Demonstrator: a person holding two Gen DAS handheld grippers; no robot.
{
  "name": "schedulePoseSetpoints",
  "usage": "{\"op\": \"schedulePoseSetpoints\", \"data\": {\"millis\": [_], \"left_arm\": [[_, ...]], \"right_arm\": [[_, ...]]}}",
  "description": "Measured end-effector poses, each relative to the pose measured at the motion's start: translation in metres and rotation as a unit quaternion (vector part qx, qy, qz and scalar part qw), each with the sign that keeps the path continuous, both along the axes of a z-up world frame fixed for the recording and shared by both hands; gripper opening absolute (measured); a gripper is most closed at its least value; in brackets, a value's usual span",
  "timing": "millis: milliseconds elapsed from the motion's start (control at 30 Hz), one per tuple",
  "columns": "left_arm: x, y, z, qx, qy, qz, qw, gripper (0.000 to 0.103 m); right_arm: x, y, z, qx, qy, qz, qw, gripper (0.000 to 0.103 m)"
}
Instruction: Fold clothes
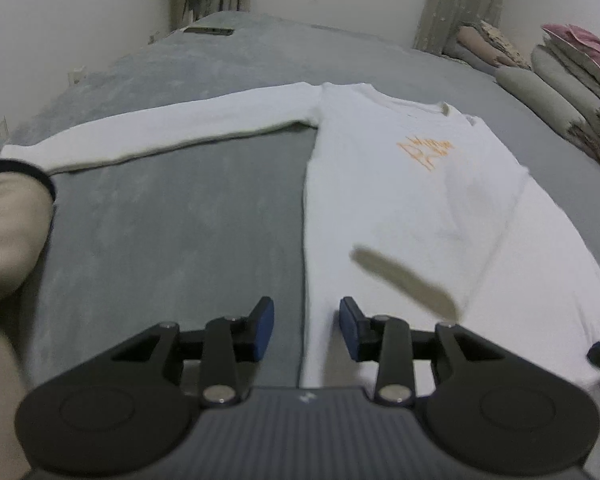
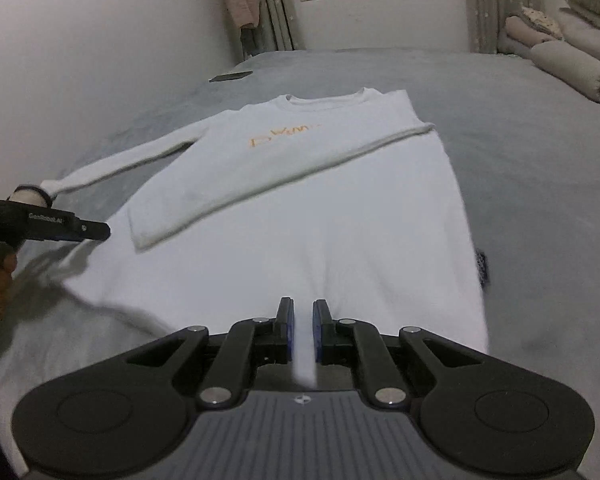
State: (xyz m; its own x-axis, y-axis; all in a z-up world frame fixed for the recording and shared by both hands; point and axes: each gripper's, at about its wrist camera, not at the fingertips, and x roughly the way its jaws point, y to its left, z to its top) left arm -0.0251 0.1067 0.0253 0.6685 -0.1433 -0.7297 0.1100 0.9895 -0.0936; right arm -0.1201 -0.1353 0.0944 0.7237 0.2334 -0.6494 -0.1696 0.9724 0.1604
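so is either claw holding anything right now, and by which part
The right claw pinches the white sweater by its bottom hem. The left claw is open over the sweater's side edge, holding nothing.

Blurred print, cropped bedding

The orange lettering on the white sweater was unreadable; the folded quilts ran past the frame edge.

Sweater was plain white, with orange lettering across the chest. Bed cover was uniform grey. Both claws were black with blue pads. Folded bedding at the bed's edge was beige, with a pink piece on top.
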Motion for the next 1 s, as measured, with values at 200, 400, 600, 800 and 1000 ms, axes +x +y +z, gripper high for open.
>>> {"op": "schedulePoseSetpoints", "data": {"millis": [200, 400, 600, 800, 1000], "left_arm": [[-0.033, 0.001, 0.006, 0.035, -0.009, -0.015, 0.9992, 0.035], [-0.042, 0.023, 0.017, -0.056, 0.016, -0.008, 0.9983, 0.041], [-0.031, 0.032, 0.006, -0.112, 0.032, -0.004, 0.9932, 0.039], [-0.027, 0.034, -0.002, -0.154, 0.036, 0.021, 0.9872, 0.008], [-0.031, 0.037, 0.003, -0.153, 0.035, 0.045, 0.9866, 0.005]], "right_arm": [[-0.029, -0.020, 0.008, -0.012, 0.036, -0.012, 0.999, 0.008], [-0.049, -0.053, 0.021, 0.033, 0.021, -0.072, 0.997, 0.037], [-0.038, -0.088, 0.016, 0.125, 0.035, -0.131, 0.983, 0.040], [-0.022, -0.099, 0.002, 0.174, 0.055, -0.138, 0.973, 0.036], [-0.022, -0.101, 0.000, 0.174, 0.047, -0.152, 0.972, 0.008]]}}
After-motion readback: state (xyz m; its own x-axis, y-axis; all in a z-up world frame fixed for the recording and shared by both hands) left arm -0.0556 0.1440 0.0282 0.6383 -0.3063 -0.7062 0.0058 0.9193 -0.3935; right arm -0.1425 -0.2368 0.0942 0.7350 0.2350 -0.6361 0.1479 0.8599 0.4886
